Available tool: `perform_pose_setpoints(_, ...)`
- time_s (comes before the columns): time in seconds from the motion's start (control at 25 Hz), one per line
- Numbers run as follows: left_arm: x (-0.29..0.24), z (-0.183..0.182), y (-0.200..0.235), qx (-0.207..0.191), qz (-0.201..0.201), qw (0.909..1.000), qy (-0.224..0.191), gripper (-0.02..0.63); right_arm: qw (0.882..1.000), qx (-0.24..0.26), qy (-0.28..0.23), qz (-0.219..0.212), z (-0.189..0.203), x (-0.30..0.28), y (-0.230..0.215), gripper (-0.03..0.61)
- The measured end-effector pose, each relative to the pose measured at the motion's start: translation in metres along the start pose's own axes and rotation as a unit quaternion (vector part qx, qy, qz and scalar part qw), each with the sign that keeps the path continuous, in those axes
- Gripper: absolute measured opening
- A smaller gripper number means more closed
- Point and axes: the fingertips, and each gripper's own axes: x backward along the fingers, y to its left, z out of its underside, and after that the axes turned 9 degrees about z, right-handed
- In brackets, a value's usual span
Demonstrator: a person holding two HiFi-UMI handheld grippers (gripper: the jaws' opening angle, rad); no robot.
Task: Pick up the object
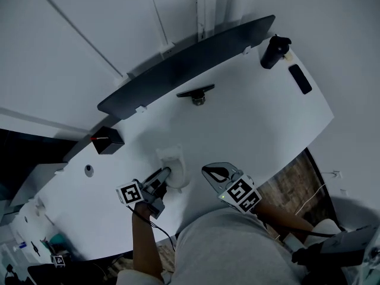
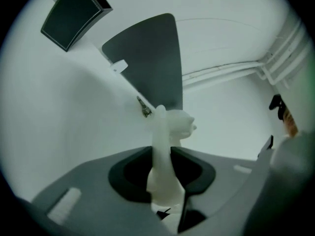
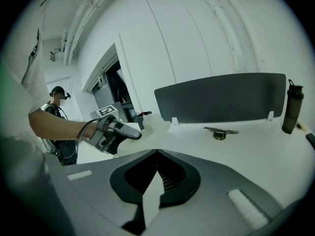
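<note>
White walls [image 1: 89, 16] all round, and below the cam a big white desk [image 1: 255, 117] w/ a long dark divider panel [image 1: 184, 64] standing along its far edge. Down at the near edge, both claws are in play. L claw [image 1: 165, 174] reaches in over the desk, jaws part-way in and clamped on the white object [image 1: 174, 170]. It's a pale moulded piece, and in the left gripper view it sits right btwn the pads, poking out past the tips. Can't tell if it's touching the desk or just off it. R claw [image 1: 209, 172] hangs just beside it on the right, jaws pressed together, nothing btwn them. Far right corner: black bottle [image 1: 274, 52], upright, w/ a flat dark slab [image 1: 300, 79] lying near it. Left end by the panel: small black box [image 1: 107, 140]. Mid-desk, in front of the panel, a little dark stand [image 1: 196, 92].
</note>
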Motion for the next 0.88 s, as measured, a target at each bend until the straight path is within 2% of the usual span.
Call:
perform_pose_setpoints(0.08, 0.007, -0.002, -0.016, -0.021, 0.006, 0.9996, -0.018, 0.118, 1.000, -0.004, 0.000, -0.004, -0.001, 0.001, 0.001, 0.002)
perform_pose_setpoints(0.2, 0.018, -0.012, -0.042, -0.085, 0.005, 0.9957, -0.036, 0.118, 1.000, -0.008, -0.002, -0.008, -0.004, 0.002, 0.002, 0.002)
perform_pose_setpoints(0.36, 0.029, -0.022, -0.097, -0.127, 0.047, 0.9868, -0.088, 0.118, 1.000, -0.003, -0.015, -0.012, -0.010, 0.003, 0.005, 0.002)
perform_pose_setpoints(0.56, 0.038, -0.020, -0.156, -0.192, 0.057, 0.9729, -0.114, 0.118, 0.999, -0.008, -0.030, -0.023, -0.021, 0.003, 0.008, 0.002)
perform_pose_setpoints(0.72, 0.046, -0.018, -0.206, -0.242, 0.073, 0.9559, -0.149, 0.118, 0.999, -0.009, -0.037, -0.027, -0.027, 0.004, 0.008, 0.003)
perform_pose_setpoints(0.88, 0.052, -0.008, -0.244, -0.318, 0.064, 0.9275, -0.185, 0.118, 0.998, -0.018, -0.059, -0.032, -0.037, 0.008, 0.006, 0.002)
